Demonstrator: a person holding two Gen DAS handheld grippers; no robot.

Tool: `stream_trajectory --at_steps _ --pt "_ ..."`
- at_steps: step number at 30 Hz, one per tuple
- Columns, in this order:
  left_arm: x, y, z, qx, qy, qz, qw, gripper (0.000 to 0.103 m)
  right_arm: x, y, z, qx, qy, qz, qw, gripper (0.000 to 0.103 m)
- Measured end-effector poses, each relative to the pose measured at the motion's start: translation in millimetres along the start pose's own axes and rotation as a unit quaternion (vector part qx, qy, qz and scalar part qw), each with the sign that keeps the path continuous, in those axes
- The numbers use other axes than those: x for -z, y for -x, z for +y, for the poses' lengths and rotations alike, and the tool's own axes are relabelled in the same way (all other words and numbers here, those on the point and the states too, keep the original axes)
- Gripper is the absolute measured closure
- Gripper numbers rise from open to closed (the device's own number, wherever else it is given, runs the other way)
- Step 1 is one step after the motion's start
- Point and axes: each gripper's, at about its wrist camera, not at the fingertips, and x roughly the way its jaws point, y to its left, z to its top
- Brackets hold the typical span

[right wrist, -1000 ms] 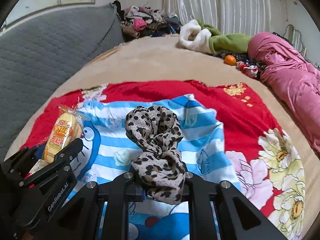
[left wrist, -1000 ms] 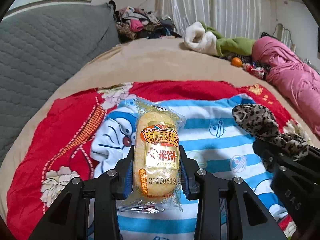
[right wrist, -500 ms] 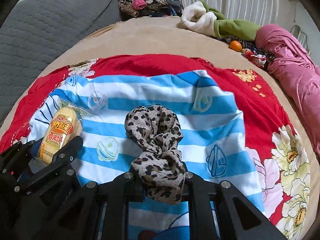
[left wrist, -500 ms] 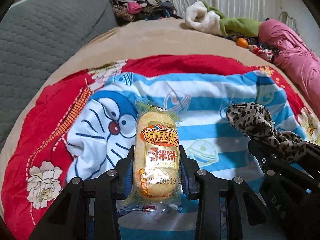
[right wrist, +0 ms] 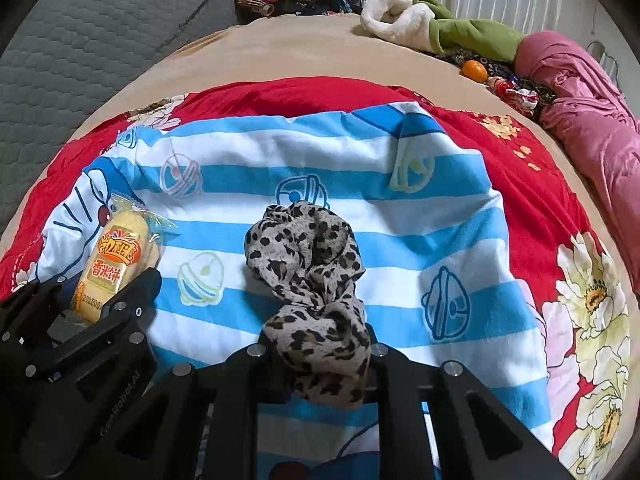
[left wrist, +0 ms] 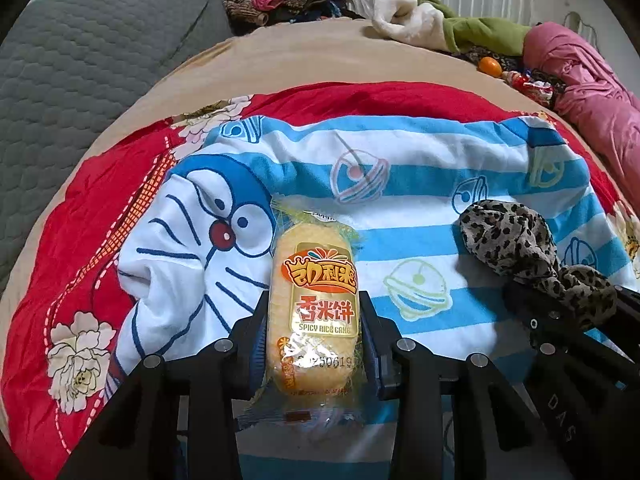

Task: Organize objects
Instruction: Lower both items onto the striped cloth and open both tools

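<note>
Left gripper (left wrist: pixel 314 340) opening around rice cake packet (left wrist: pixel 314 304); right gripper (right wrist: pixel 320 356) pinches leopard scarf (right wrist: pixel 308 276) (striped blanket (right wrist: pixel 460 248) open beyond)

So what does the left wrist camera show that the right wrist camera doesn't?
Only the left wrist view shows the cartoon cat's whole face on the striped towel, and the full label of the rice cake packet between the left gripper's fingers. Only the right wrist view shows the big white flowers on the red cloth's right side and the leopard scarf head-on in the right gripper. Both show packet, scarf, towel, orange and pink bundle.
</note>
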Motion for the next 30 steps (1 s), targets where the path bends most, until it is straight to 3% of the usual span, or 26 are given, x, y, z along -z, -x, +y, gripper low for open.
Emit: stream_trajectory --at_steps 3,5,7,11,24,30 --pt "1 3 2 -0.001 0.003 0.007 1.0 0.06 0 4 1 0.002 0.001 -0.001 1.0 0.085" --pt "1 5 5 -0.001 0.006 0.011 0.9999 0.054 0 6 1 0.001 0.002 -0.002 1.0 0.083" --pt "1 7 8 -0.004 0.014 0.014 0.9998 0.039 0 10 1 -0.006 -0.001 -0.003 1.0 0.078" --pt "0 15 10 -0.018 0.014 0.005 0.9997 0.029 2 16 4 0.002 0.005 -0.005 1.0 0.067" --pt "11 24 15 -0.02 0.009 0.019 0.9996 0.027 11 35 -2 0.018 0.002 -0.018 1.0 0.047" --pt "12 43 19 -0.014 0.016 0.01 0.9997 0.026 14 52 -5 0.02 0.0 -0.029 0.999 0.046"
